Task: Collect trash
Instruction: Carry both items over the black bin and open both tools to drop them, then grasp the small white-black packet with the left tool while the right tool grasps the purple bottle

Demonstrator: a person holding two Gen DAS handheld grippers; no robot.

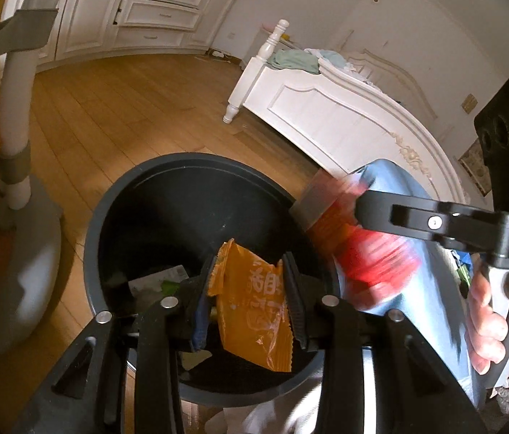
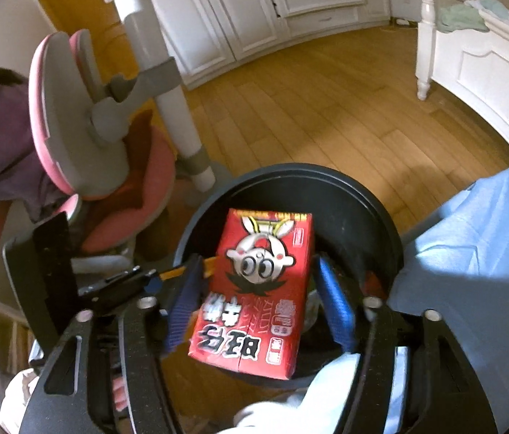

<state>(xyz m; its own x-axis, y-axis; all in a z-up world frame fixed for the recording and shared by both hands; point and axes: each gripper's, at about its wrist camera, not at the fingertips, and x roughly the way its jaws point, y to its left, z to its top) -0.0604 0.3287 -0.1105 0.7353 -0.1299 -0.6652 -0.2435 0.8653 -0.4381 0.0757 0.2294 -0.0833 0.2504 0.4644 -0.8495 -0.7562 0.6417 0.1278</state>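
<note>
A dark round trash bin stands on the wood floor, also seen in the right wrist view. My left gripper is shut on an orange snack wrapper held over the bin's opening. My right gripper holds a red drink carton with a cartoon face above the bin; its blue-padded jaws stand a little apart from the carton's sides. The carton appears blurred in the left wrist view, at the bin's right rim. Paper scraps lie inside the bin.
A pink and grey chair with a white post stands left of the bin. A white bed frame is to the right. White drawers line the far wall. My blue-clad leg is beside the bin.
</note>
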